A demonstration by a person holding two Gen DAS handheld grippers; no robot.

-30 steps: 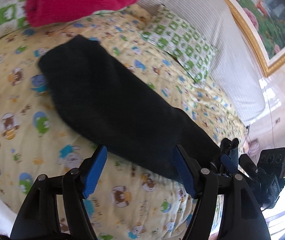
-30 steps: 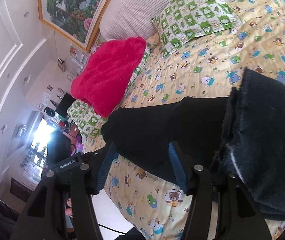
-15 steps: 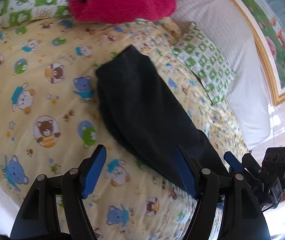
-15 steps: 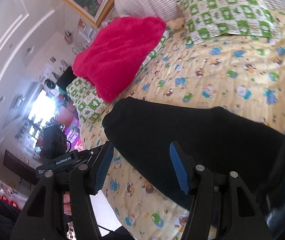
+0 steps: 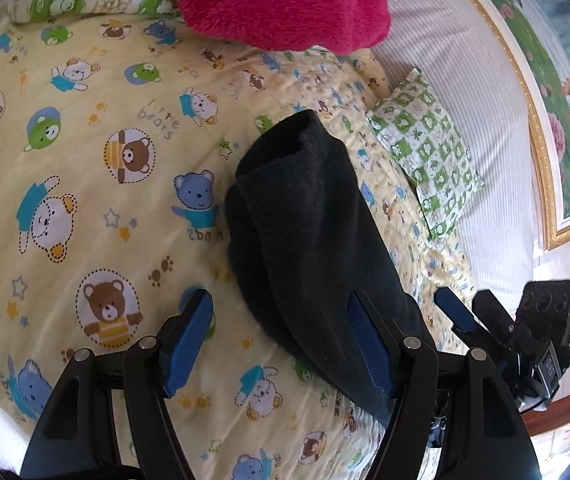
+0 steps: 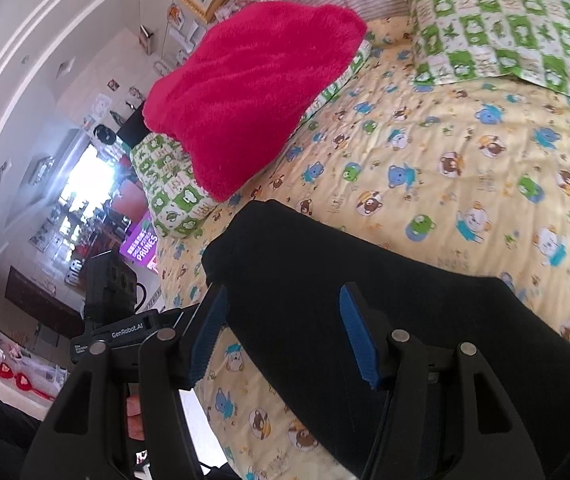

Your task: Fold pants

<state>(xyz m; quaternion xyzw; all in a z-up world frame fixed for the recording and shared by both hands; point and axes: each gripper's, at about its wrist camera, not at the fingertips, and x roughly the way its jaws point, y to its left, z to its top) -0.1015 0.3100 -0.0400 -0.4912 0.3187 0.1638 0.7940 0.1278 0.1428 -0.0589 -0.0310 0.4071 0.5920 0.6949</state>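
Broadly, the bed, spread with a yellow bear-print quilt, fills both views, and the pants lie on it as a long dark band already doubled lengthwise, running in the left wrist view from a rounded end near 12 o'clock down to 5 o'clock. A pink blanket sits heaped at the head of the bed around 11 o'clock in the right wrist view, and a green checked pillow lies at 1 o'clock. The left tongs stand wide open and hold nothing, one finger over bare quilt and the other over the band's near edge. The right tongs are likewise spread and empty, poised over the other end of the band. The likely next step is a crosswise fold, and the risk lies in the grip: the layers are thick and soft, so a shallow pinch may catch only the top layer, letting the lower one sag and the fold come apart. Uneven lifting between the two ends would skew the edges.
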